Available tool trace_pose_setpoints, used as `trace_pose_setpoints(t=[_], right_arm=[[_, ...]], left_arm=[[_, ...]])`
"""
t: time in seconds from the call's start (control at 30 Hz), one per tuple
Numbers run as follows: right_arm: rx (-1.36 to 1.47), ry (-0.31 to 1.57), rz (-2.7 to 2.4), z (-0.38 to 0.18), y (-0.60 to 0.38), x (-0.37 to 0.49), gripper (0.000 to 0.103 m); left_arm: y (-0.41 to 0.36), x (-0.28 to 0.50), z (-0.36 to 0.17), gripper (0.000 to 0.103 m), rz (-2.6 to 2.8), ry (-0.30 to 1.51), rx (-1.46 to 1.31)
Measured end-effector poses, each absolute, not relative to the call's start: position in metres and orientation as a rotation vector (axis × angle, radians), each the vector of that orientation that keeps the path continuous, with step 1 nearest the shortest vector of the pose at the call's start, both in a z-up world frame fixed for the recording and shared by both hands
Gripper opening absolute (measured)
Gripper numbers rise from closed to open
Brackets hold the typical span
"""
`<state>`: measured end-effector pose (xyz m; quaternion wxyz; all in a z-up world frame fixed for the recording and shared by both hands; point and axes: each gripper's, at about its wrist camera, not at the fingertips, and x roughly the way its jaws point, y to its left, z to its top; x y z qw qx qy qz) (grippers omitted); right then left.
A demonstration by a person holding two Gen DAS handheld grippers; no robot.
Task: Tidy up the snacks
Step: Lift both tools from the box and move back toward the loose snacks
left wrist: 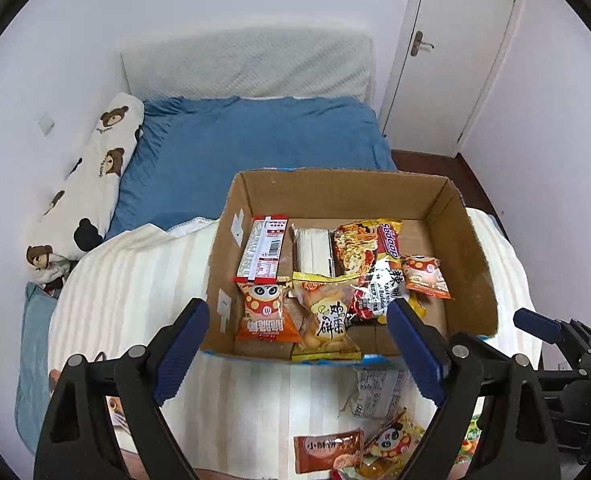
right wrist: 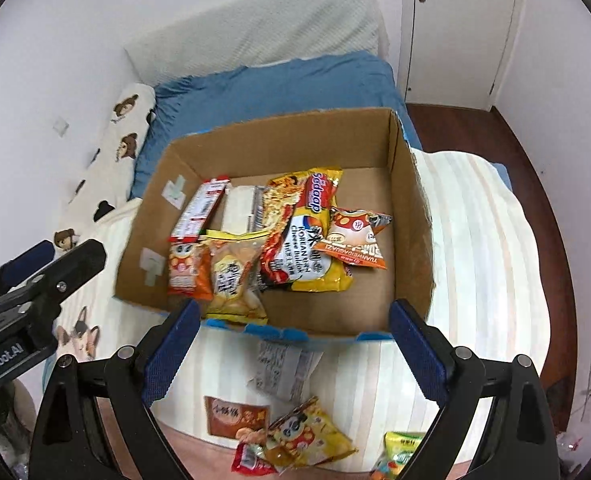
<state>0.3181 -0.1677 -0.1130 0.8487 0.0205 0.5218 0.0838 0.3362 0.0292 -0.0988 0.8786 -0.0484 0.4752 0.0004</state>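
An open cardboard box (left wrist: 471, 248) (right wrist: 411, 216) stands on a striped cream blanket and holds several snack packets, among them a yellow noodle pack (right wrist: 315, 236) and an orange packet (left wrist: 265, 312). Loose on the blanket in front of the box lie a white packet (right wrist: 283, 372), a brown packet (right wrist: 235, 416) (left wrist: 327, 452) and a yellow panda packet (right wrist: 311, 436). My left gripper (left wrist: 299, 340) hovers above the box's near edge, open and empty. My right gripper (right wrist: 295, 344) hangs beside it over the same edge, jaws wide with nothing between them.
The box rests on a bed with a blue sheet (left wrist: 255, 136). A bear-print pillow (left wrist: 91, 184) lies along the left wall. A white door (left wrist: 455, 48) and dark wood floor (right wrist: 495, 140) are at the right. A green packet (right wrist: 399, 448) lies near the blanket's front.
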Motion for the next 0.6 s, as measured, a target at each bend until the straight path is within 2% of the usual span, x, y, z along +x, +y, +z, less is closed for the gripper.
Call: trace_pose_setpoints(t=[0.33, 0.47, 0.6], right_arm=[[0.102, 1.067, 0.202, -0.093, -0.18, 0.258, 0.097], [0.173, 1.108, 0.204, -0.113, -0.196, 0.237, 0.097], [0.292, 1.196, 0.189, -0.159, -0.217, 0.213, 0.097]], left_arm=[[0.031, 0.285, -0.089, 0.091, -0.005, 0.96, -0.133], [0.027, 0.262, -0.108, 0.091, -0.003, 0.998, -0.114], [0.016, 0.243, -0.157, 0.091, -0.012, 1.104, -0.046]])
